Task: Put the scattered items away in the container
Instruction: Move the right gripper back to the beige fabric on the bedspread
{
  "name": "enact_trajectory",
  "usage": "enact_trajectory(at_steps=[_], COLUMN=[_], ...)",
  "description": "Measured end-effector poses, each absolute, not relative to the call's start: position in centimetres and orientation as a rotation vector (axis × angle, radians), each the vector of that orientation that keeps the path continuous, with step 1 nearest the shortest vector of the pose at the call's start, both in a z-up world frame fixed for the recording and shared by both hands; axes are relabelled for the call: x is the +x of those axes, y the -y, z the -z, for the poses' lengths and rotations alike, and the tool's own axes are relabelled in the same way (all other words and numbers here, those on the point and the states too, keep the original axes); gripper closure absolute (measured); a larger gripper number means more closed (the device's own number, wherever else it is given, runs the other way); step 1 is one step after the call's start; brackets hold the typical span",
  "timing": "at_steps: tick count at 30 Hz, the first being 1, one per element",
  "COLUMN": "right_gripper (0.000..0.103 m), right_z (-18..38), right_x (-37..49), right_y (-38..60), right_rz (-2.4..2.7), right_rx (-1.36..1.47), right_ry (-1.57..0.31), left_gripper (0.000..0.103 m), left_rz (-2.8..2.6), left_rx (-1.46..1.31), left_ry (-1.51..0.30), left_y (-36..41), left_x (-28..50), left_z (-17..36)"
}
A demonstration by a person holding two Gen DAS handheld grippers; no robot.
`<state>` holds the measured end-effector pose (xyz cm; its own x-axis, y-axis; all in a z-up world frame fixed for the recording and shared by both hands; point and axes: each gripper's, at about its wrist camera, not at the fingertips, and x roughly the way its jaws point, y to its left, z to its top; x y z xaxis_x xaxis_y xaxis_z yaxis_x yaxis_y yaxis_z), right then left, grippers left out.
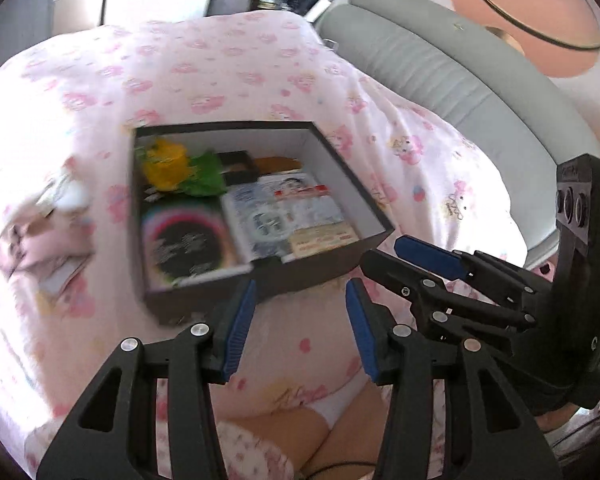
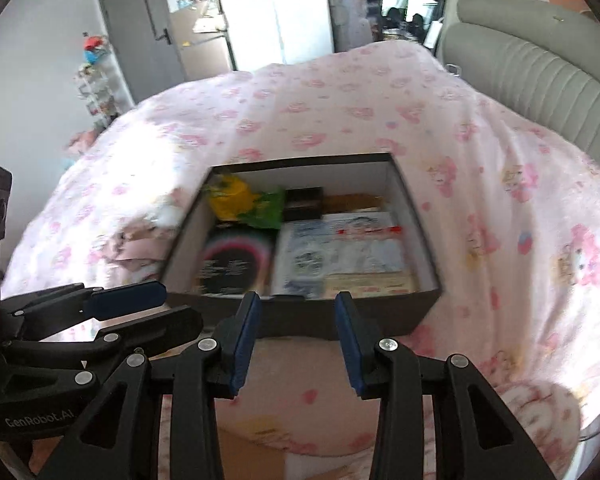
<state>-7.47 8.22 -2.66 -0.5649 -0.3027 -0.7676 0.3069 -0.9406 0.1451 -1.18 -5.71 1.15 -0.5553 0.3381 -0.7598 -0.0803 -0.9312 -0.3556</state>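
Observation:
A dark box with white inner walls (image 1: 342, 174) (image 2: 400, 188) lies on a pink patterned bedspread. Inside are a yellow and green item (image 1: 168, 164) (image 2: 232, 198), a black disc-print booklet (image 1: 186, 246) (image 2: 232, 264), a blue-white booklet (image 1: 268, 220) (image 2: 312, 260), a small black box (image 1: 238, 166) (image 2: 304, 202) and cards. My left gripper (image 1: 300, 320) is open and empty just in front of the box's near wall. My right gripper (image 2: 296, 332) is open and empty at the same wall. Each gripper shows beside the other: the right (image 1: 424, 260), the left (image 2: 148, 304).
Loose papers and pink items (image 1: 48, 224) (image 2: 140, 240) lie on the bedspread left of the box. A grey padded headboard (image 1: 440, 64) (image 2: 540, 68) stands at the right. A door and shelves (image 2: 140, 40) are at the far left.

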Motion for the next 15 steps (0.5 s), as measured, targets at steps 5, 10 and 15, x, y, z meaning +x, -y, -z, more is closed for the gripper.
enact_trajectory(at_steps=[5, 10, 15], right_gripper=[0.069, 0.069, 0.069], right_z=[3.2, 3.8, 5.0], right_x=[-5.9, -5.2, -5.7], right_y=[-3.8, 2.5, 8.4], right_rz=[2.362, 2.233, 2.14], right_rx=[1.22, 1.179, 1.196], right_ry=[-0.012, -0.067, -0.094], left_gripper=[0.055, 0.055, 0.055], left_rz=[-2.617, -2.728, -2.768], left_rx=[-1.388, -1.401, -1.431], left_ry=[0.49, 0.627, 0.794], left_y=[10.1, 16.0, 22.2], left_x=[1.9, 4.7, 6.2], left_z=[-0.9, -0.4, 1.1])
